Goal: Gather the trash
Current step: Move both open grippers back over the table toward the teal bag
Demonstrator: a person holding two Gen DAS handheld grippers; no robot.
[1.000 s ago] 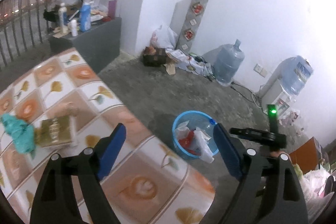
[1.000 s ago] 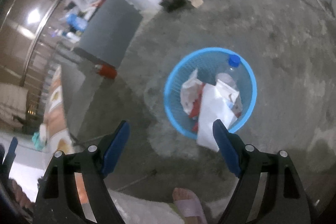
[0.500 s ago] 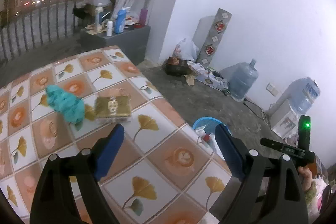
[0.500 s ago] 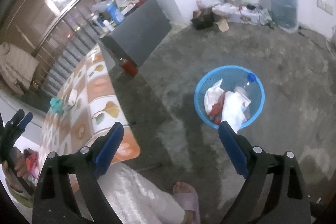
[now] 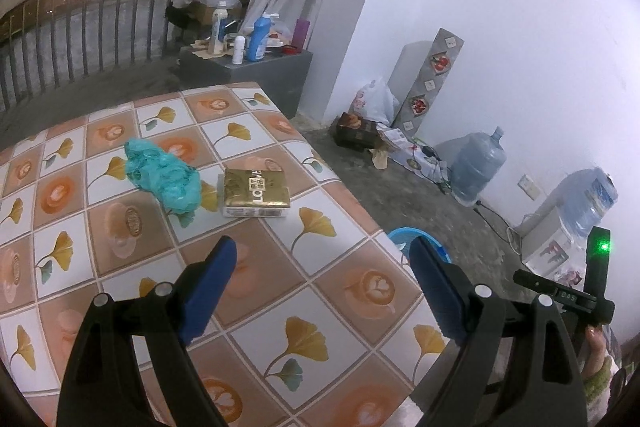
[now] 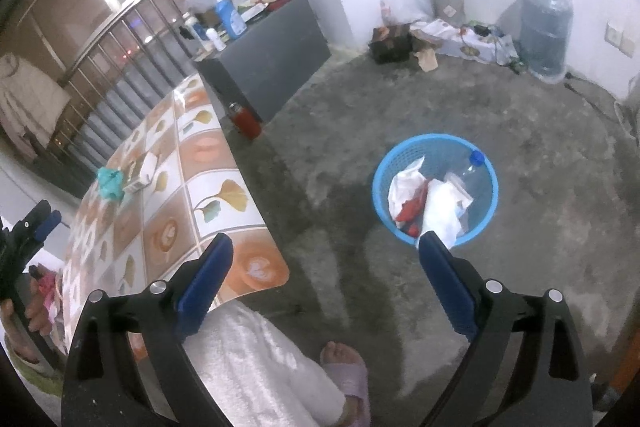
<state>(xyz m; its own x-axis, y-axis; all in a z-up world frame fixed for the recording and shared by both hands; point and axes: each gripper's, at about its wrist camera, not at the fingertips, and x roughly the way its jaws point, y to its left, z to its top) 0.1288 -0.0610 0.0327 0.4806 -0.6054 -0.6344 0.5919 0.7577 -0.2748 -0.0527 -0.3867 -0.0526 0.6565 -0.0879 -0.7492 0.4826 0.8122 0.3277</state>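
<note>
Since the earlier frame, both views had swung away from the blue basket (image 6: 435, 187) on the floor and back toward the tiled surface (image 5: 168, 291); the surface, which filled only a corner of the left view a second before, now filled most of it. The right hand-held gripper (image 6: 320, 279) had risen from above the basket, and its jaws, already wide apart, were opening a little more with nothing between them. The left hand-held gripper (image 5: 322, 283) also stood wide apart and empty, above the near part of the surface.

Part of the task seemed done: the basket already held white paper, something red and a clear bottle with a blue cap (image 6: 476, 157). Two things were left on the surface, well in from its near edge and closer to its right edge: a crumpled teal bag (image 5: 164, 177) and, just beside it, a flat gold packet (image 5: 256, 193). It was not clear whether they touched each other. Probably one of these two would be collected next, most likely by the left hand-held gripper, which pointed toward them.
</note>
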